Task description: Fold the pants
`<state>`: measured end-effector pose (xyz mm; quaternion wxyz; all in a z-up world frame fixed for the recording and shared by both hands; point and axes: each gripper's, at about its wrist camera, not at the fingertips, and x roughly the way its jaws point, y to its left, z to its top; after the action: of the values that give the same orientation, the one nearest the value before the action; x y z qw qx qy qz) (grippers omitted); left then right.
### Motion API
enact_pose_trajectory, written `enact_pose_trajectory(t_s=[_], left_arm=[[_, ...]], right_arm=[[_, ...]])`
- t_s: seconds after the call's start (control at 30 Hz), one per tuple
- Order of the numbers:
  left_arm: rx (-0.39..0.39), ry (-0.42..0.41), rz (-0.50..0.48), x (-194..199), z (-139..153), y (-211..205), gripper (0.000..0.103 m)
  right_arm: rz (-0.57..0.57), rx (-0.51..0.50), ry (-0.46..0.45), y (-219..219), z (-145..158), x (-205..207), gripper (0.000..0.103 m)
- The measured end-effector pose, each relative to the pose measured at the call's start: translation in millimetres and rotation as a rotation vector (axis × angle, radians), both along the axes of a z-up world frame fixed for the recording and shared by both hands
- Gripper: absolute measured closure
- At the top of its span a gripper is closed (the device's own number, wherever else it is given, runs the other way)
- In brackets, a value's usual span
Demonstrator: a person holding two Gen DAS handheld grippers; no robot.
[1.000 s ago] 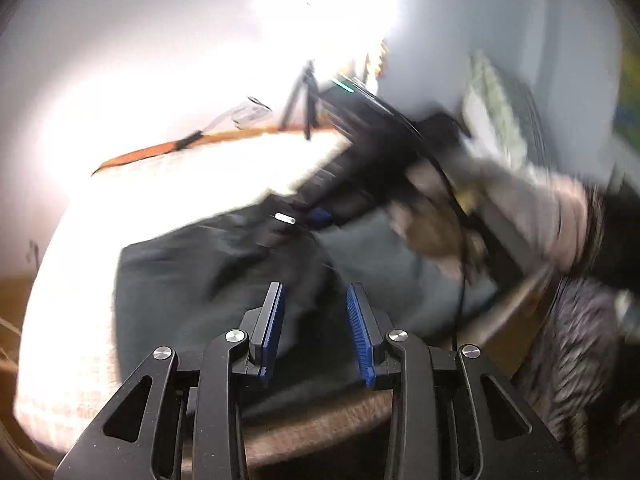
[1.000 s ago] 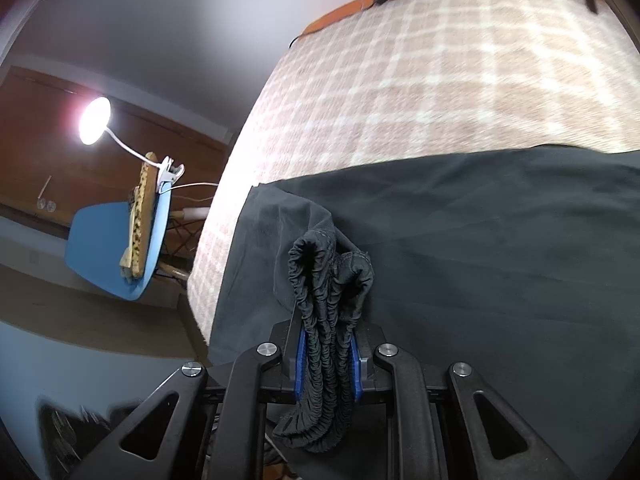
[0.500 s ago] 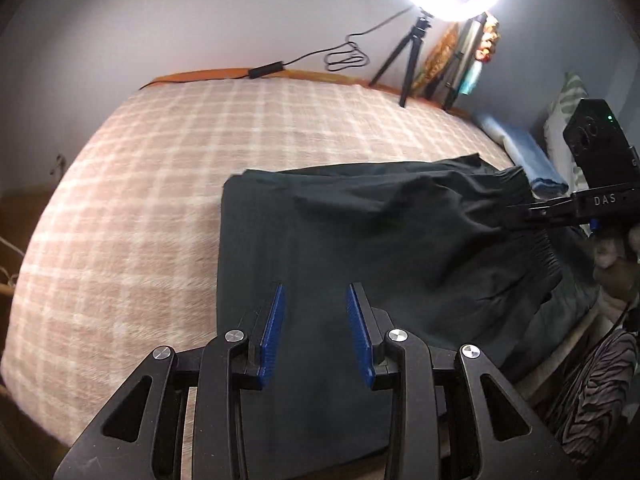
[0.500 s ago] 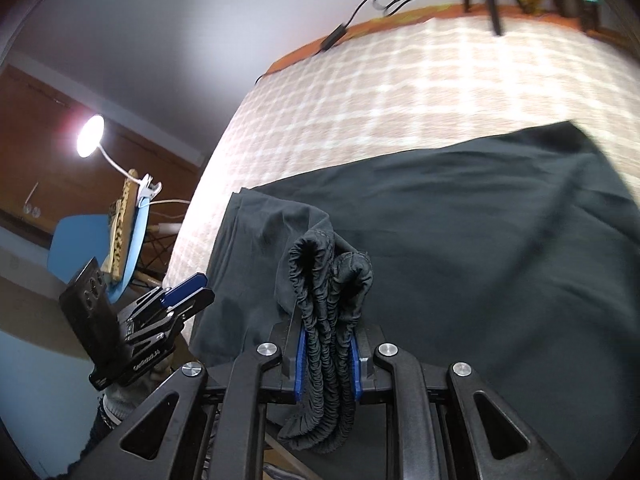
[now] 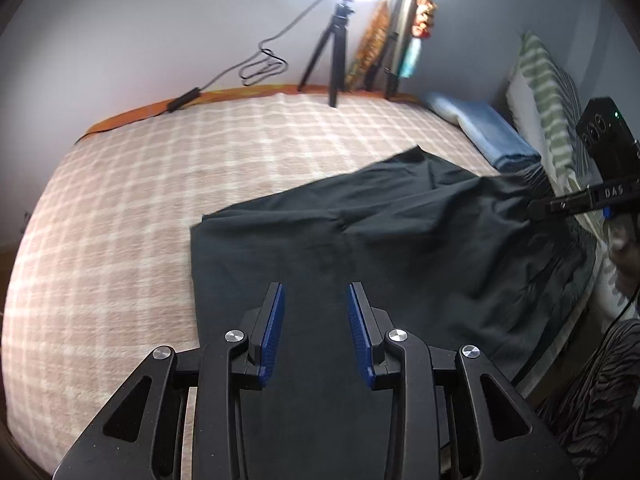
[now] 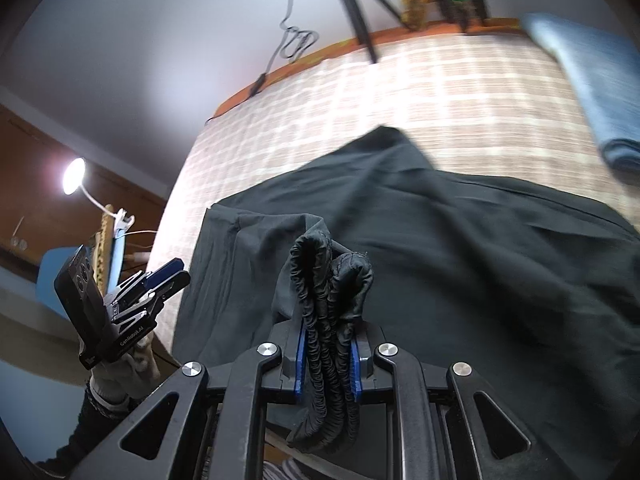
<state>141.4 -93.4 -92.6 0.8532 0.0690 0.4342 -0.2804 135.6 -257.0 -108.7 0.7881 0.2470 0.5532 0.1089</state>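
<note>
Dark pants [image 5: 384, 240] lie spread on a bed with a pink checked cover [image 5: 140, 208]. My left gripper [image 5: 315, 300] is open and empty, hovering over the pants' near left part. My right gripper [image 6: 327, 344] is shut on the bunched elastic waistband [image 6: 328, 280] and holds it lifted above the cloth [image 6: 480, 248]. In the left wrist view the right gripper [image 5: 560, 204] is at the far right edge of the pants. In the right wrist view the left gripper [image 6: 160, 284] shows at the left, off the bed's corner.
A ring light on a tripod [image 5: 336, 52] stands at the bed's far edge with a cable [image 5: 260, 64]. Folded blue jeans [image 5: 488, 132] and a striped pillow [image 5: 552, 92] lie at the right. A lamp [image 6: 74, 170] and blue chair are left of the bed.
The left gripper swung from a blurred view toward the right hand to a steady view over the pants. The right gripper kept hold of the waistband and moved right, dragging the cloth.
</note>
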Motion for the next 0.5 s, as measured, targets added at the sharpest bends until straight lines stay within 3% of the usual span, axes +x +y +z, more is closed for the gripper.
enact_pose_trajectory(t_s=[0.5], left_arm=[[0.005, 0.018, -0.06, -15, 0, -27, 0.072]], right_arm=[[-0.148, -0.056, 0.03, -120, 8, -45, 0.088]])
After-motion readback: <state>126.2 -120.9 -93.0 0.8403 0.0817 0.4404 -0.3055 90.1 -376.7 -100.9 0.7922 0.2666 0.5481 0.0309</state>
